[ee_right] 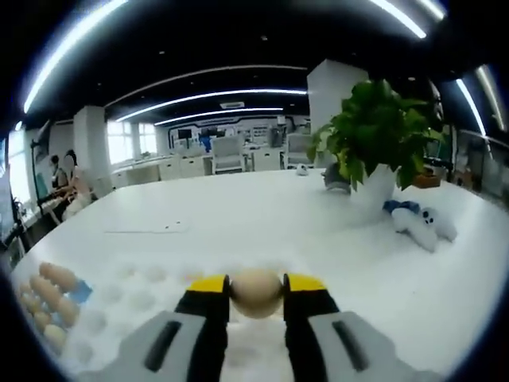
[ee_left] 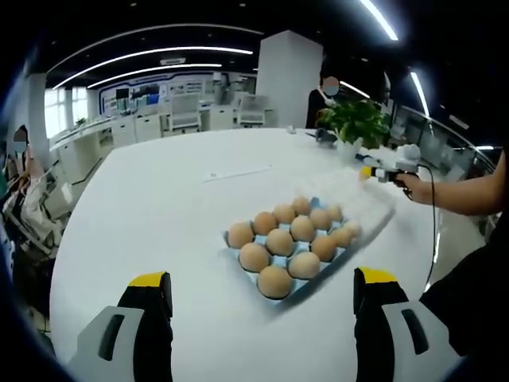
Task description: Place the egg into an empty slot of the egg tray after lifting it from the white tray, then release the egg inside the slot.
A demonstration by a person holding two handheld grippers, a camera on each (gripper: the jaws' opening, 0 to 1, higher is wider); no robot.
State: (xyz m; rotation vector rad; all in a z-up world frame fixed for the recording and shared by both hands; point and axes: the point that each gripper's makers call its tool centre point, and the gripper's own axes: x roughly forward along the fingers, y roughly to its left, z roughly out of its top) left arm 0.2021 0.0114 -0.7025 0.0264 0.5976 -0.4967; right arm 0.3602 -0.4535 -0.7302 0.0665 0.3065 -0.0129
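A pale brown egg point(ee_right: 256, 292) is pinched between the yellow tips of my right gripper point(ee_right: 256, 286), which is shut on it just above the white tray point(ee_right: 135, 298) with its empty hollows. The blue egg tray point(ee_right: 79, 292) lies at the left edge, holding several eggs. In the left gripper view that blue egg tray point(ee_left: 306, 288) sits mid-table, packed with several brown eggs point(ee_left: 280, 241), and the white tray point(ee_left: 370, 208) adjoins its far right side. My left gripper point(ee_left: 262, 278) hangs open in front of it, holding nothing. The right gripper point(ee_left: 374, 172) hovers over the white tray.
A potted green plant point(ee_right: 378, 127) in a white pot and a white-and-blue soft toy point(ee_right: 417, 223) stand at the right of the white table. A sheet of paper point(ee_right: 143, 229) lies further back. A person's hand point(ee_left: 413, 185) holds the right gripper. People sit far left.
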